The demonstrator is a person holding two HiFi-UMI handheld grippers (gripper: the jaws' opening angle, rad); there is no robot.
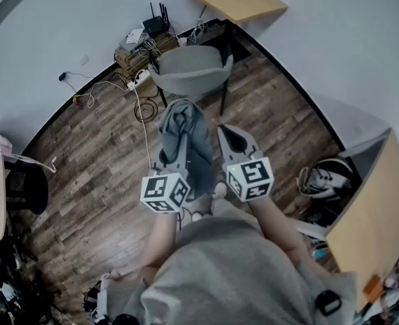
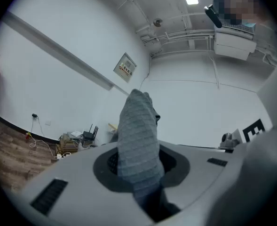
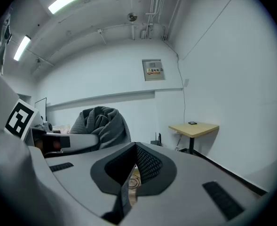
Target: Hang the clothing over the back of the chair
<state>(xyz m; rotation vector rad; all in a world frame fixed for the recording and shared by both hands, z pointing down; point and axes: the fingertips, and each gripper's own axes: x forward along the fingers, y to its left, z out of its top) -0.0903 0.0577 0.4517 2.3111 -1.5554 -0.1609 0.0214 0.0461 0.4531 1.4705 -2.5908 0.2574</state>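
Note:
A grey-blue knit garment (image 1: 183, 128) hangs bunched from my left gripper (image 1: 183, 139), which is shut on it and held level above the wooden floor. In the left gripper view the ribbed cloth (image 2: 138, 135) rises from between the jaws and hides what lies ahead. The grey chair (image 1: 189, 70) stands just beyond, its curved back facing me. My right gripper (image 1: 228, 134) is beside the garment on the right, shut and holding nothing; its jaws meet with a thin slit (image 3: 131, 166). The right gripper view shows the garment (image 3: 100, 121) draped over the left gripper (image 3: 58, 142).
A small wooden desk (image 1: 236, 0) stands against the far wall, also seen as the desk (image 3: 193, 127). A router with cables (image 1: 148, 39) lies behind the chair. A wooden cabinet (image 1: 375, 208) and a bag (image 1: 324, 175) are at the right, dark furniture (image 1: 16, 185) at the left.

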